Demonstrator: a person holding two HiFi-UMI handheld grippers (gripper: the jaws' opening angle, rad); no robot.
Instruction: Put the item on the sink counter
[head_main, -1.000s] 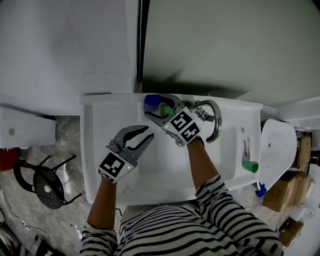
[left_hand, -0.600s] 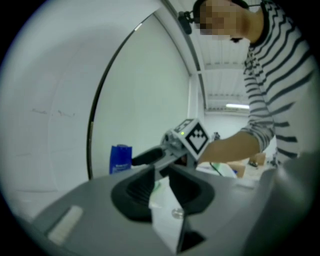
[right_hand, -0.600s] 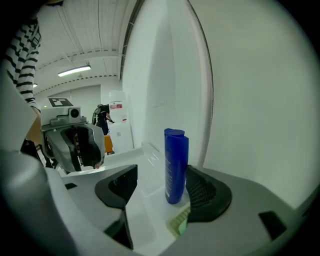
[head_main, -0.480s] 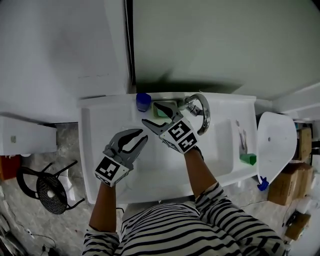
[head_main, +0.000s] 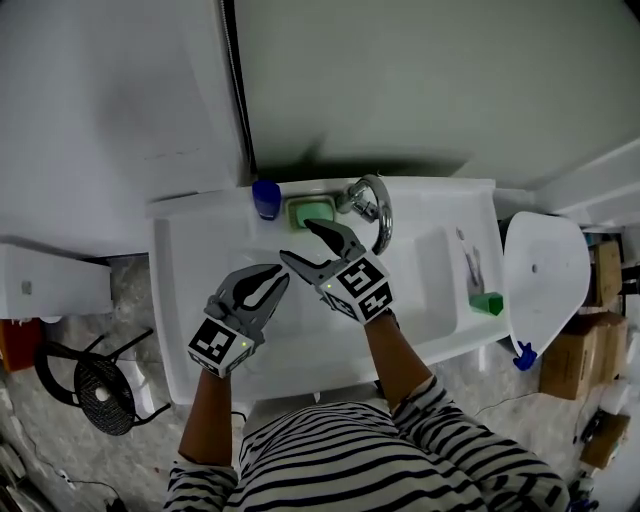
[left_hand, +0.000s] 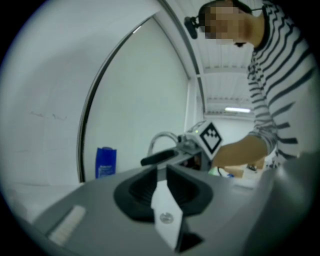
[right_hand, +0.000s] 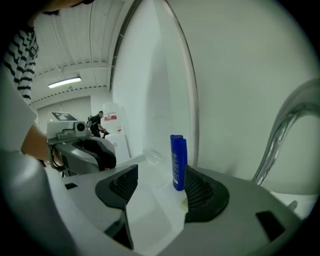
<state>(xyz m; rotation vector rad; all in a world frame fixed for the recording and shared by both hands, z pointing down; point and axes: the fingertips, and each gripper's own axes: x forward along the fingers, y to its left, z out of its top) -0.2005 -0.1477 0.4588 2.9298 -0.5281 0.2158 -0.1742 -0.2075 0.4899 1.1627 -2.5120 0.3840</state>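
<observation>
A blue bottle stands on the back ledge of the white sink, left of the chrome faucet. Between bottle and faucet lies a green item. My right gripper hovers over the basin just in front of them, open, with nothing between its jaws. In the right gripper view the blue bottle shows beyond the gap of the right gripper. My left gripper is held over the basin's left part, jaws together and empty. Past the left gripper, the left gripper view shows the bottle.
On the sink's right side lie a small green block and a thin dark item. A white toilet lid is to the right, cardboard boxes beyond it. A black wire stool stands on the floor at left.
My right gripper has drawn back from the ledge toward me, open; the green item stays beside the bottle. The left gripper has barely moved.
</observation>
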